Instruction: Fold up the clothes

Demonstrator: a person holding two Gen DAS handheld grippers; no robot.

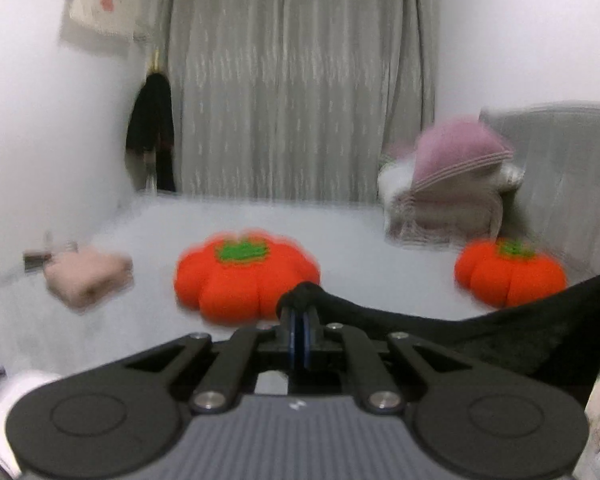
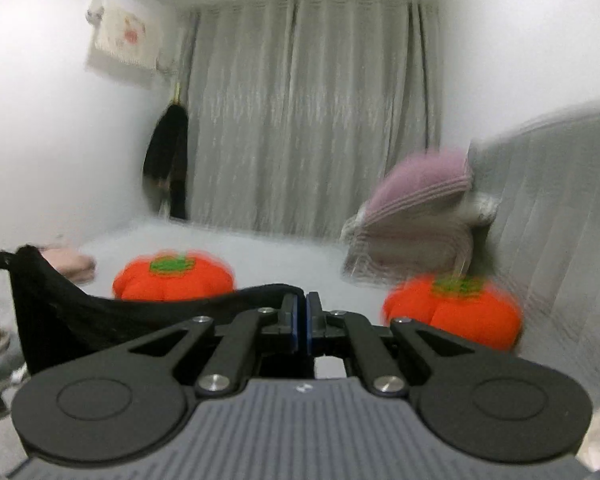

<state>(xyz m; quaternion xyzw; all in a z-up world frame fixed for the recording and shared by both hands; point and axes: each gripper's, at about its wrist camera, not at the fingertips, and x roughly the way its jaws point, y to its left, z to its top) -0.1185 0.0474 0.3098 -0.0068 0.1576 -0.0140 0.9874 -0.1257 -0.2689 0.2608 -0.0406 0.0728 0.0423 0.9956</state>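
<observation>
A black garment (image 1: 500, 332) hangs stretched in the air between my two grippers, above a grey bed. My left gripper (image 1: 300, 312) is shut on one bunched corner of it, and the cloth runs off to the right. In the right wrist view the same black garment (image 2: 80, 312) sags from the left toward my right gripper (image 2: 303, 300), which is shut on its edge. The far corner of the cloth rises at the left of that view. Both views are blurred by motion.
Two orange pumpkin cushions (image 1: 246, 276) (image 1: 510, 276) lie on the grey bed (image 1: 340, 232). A folded pink garment (image 1: 88, 276) sits at the left. A pink pillow on stacked bedding (image 1: 452, 184) leans by the grey headboard (image 1: 572, 184). Curtains (image 1: 296, 80) and a hanging dark coat (image 1: 152, 132) stand behind.
</observation>
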